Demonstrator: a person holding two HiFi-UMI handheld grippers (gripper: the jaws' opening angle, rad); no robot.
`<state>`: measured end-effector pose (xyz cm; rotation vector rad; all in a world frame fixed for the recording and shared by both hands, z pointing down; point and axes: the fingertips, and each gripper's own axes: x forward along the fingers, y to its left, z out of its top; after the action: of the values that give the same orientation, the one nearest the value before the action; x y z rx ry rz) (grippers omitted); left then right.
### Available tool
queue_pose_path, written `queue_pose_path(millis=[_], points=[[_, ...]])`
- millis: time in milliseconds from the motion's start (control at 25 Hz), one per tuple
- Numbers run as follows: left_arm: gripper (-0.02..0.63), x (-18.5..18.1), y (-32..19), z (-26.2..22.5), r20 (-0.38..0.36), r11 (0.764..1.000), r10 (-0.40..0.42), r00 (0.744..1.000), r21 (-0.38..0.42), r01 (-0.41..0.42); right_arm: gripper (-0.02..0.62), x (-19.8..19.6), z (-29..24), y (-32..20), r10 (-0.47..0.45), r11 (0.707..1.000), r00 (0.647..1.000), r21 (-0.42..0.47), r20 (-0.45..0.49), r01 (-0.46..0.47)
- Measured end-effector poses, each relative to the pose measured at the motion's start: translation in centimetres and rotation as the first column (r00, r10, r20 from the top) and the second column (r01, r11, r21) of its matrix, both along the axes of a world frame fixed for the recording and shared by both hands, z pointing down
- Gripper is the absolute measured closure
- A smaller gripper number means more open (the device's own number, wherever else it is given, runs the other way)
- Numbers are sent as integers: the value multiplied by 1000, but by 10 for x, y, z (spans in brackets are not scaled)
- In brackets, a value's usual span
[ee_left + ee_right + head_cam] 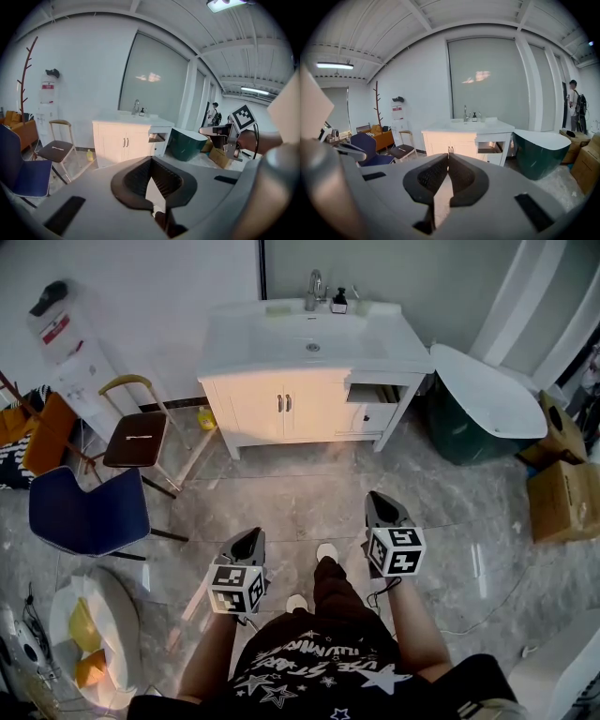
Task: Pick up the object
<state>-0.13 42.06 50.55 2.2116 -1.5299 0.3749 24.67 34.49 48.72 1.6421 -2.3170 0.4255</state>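
A grey, marble-patterned floor (300,507) carries everything. At its far side a white vanity cabinet (281,409) stands against the wall. Its surface (239,341) has a sunken basin (300,334), with a tap (314,287) and a dark soap bottle (339,303) at the back edge. A small yellow bottle (206,418) stands on the floor just beside the cabinet's left foot. Further left stand a brown-seated chair (136,439) and a blue chair (89,514). To the cabinet's right are a dark green tub (469,439) and cardboard boxes (562,501).
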Motion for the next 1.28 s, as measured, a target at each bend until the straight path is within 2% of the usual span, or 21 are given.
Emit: queue_pose_path(millis=[240,280,360,440,560,680,880,1280], points=[[591,-21,-2,-15,10,999,-31,999,38,31,578,-17,-14,-2,-26,999,999,47,31,25],[591,-22,-3,-17,9,999,-34,999,42,33,559,-20,-14,-3,-38,998,999,45,35,37],[591,-23,-5,-20,8,998,-40,999,49,39,465,-25,-11,-7,-61,998,997,32,39,60],[591,-25,-9,-20,3,998,-45,999,51,45,407,-29,-8,-15,-75,997,996,20,44,74],[591,-29,-22,-14,-1,998,-60,998,38,60,348,-35,-2,-34,-88,996,995,5,50,88],[591,-34,-43,-7,1,997,-75,997,24,75,324,-39,9,-62,-94,995,994,-19,56,96],[591,-42,-102,0,13,996,-92,996,14,92,319,-47,16,-128,-110,993,991,-32,71,112],[591,-38,-263,-8,24,992,-125,992,9,125,310,-53,13,-301,-155,986,982,-41,106,160]])
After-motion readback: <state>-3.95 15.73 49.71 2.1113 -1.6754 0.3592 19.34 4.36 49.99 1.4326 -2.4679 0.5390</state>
